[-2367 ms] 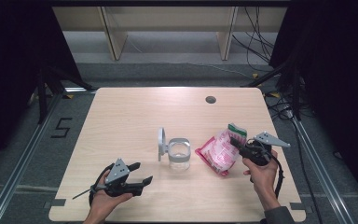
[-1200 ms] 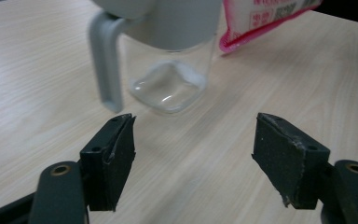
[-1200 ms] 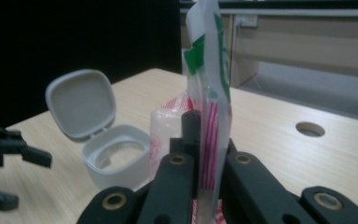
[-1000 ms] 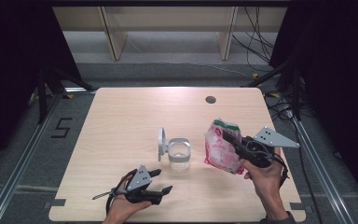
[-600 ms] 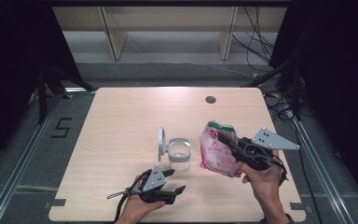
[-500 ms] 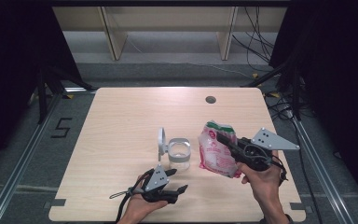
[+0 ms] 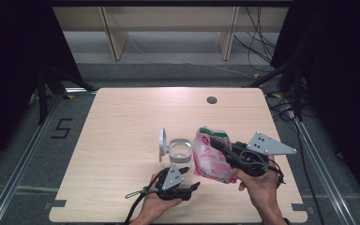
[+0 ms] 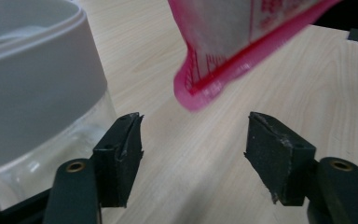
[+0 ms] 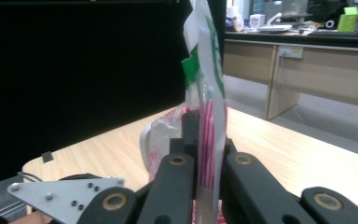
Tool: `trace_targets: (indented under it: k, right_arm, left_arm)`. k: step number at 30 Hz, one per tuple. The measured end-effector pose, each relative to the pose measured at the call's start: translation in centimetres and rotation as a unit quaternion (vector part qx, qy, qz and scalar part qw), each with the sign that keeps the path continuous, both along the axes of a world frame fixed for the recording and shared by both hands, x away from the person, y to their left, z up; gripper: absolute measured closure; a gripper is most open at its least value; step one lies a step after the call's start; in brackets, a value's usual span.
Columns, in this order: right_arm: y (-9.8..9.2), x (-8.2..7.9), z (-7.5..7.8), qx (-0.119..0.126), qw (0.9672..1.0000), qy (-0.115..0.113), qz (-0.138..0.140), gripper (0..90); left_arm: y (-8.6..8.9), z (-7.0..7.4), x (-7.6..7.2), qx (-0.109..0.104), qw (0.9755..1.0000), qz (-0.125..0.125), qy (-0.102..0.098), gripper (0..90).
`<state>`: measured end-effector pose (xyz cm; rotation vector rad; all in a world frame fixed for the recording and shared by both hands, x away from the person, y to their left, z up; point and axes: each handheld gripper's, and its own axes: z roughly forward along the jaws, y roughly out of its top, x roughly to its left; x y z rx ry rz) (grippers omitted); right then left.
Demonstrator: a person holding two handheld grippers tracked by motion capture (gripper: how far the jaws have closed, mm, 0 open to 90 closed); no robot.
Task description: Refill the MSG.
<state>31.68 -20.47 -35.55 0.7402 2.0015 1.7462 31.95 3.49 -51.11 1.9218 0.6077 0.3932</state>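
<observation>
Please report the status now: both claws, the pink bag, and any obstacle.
Right claw shut on pink plastic bag, lifted. Left claw open, just been closing, nothing between. Clear glass jar with grey rim beside it, lid open.

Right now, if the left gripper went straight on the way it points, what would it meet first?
Probably the lower edge of the pink bag hanging ahead of the open left gripper; the clear jar sits just off its left jaw. Depth is uncertain.

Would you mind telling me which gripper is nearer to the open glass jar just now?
Left. The left gripper sits right beside the glass jar, jaws open on its near side. The right gripper, shut on the pink bag, is farther off, with the bag between.
</observation>
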Motion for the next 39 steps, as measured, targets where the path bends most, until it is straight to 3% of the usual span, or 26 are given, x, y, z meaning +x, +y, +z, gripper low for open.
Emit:
trace_targets:
  k: [3, 7, 8, 9, 10, 15, 16, 18, 20, 21, 22, 26, 29, 33, 37, 39]
  right_arm:
    - [0.5, -0.2, -0.1, 0.001, 0.9998, 0.014, 0.011, 90.0]
    - [0.7, -0.1, -0.2, -0.001, 0.9999, 0.008, 0.013, 90.0]
    - [0.8, -0.2, -0.2, -0.007, 0.9997, 0.016, 0.015, 90.0]
    - [0.9, -0.2, -0.3, -0.003, 0.9995, 0.022, 0.022, 90.0]
    - [0.9, -0.2, -0.3, -0.003, 0.9995, 0.022, 0.022, 90.0]
    - [1.1, 0.2, -0.1, -0.014, 0.9998, -0.001, 0.015, 90.0]
    - [1.2, 0.1, 0.0, -0.009, 0.9996, 0.019, 0.017, 90.0]
    - [1.2, 0.3, 0.0, -0.01, 0.9998, 0.016, 0.01, 90.0]
    - [1.1, 0.5, 0.1, -0.007, 0.9997, 0.023, 0.011, 90.0]
    - [1.1, 0.8, 0.2, -0.007, 0.9998, 0.013, 0.012, 90.0]
    - [0.9, 1.1, 0.3, 0.001, 0.9996, 0.029, 0.006, 90.0]
    - [0.8, 2.2, 0.5, 0.002, 0.9995, 0.031, -0.005, 90.0]
    - [0.9, 2.8, 0.7, -0.001, 0.9993, 0.033, -0.016, 90.0]
    - [1.0, 3.4, 1.0, 0.002, 0.9992, 0.035, -0.02, 90.0]
    - [1.2, 4.3, 1.3, 0.0, 0.9989, 0.034, -0.033, 90.0]
    - [1.4, 4.5, 1.3, -0.001, 0.9987, 0.037, -0.035, 90.0]
  left_arm:
    - [-0.5, -0.2, 0.1, -0.004, 0.9999, -0.006, -0.008, 41.7]
    - [-0.7, -0.3, 0.2, -0.004, 0.9996, -0.015, -0.023, 52.4]
    - [-0.8, -0.3, 0.1, -0.008, 0.9995, -0.014, -0.027, 53.3]
    - [-0.9, -0.2, 0.3, 0.007, 0.999, -0.021, -0.038, 54.5]
    - [-0.9, -0.2, 0.3, 0.007, 0.999, -0.021, -0.038, 56.3]
    - [-1.4, -0.2, 0.1, 0.015, 0.998, -0.006, -0.061, 67.5]
    - [-1.5, -0.2, 0.1, 0.014, 0.9981, -0.001, -0.06, 71.2]
    - [-1.5, -0.2, 0.1, 0.011, 0.9983, -0.001, -0.058, 75.4]
    - [-1.7, 0.0, 0.0, 0.015, 0.9979, 0.003, -0.063, 78.6]
    - [-1.8, 0.1, 0.0, 0.023, 0.997, 0.009, -0.074, 78.6]
    - [-2.2, 0.1, 0.0, 0.019, 0.9977, 0.012, -0.064, 80.0]
    - [-3.5, 0.0, 0.3, -0.01, 0.9984, 0.019, -0.053, 81.3]
    - [-4.0, 0.2, 0.6, -0.01, 0.9986, 0.027, -0.044, 81.9]
    - [-4.3, 0.5, 0.9, -0.001, 0.9979, 0.035, -0.054, 82.2]
    - [-4.8, 0.4, 0.9, -0.03, 0.9972, 0.058, -0.038, 82.3]
    - [-5.0, 0.3, 0.8, -0.029, 0.9964, 0.066, -0.043, 82.3]
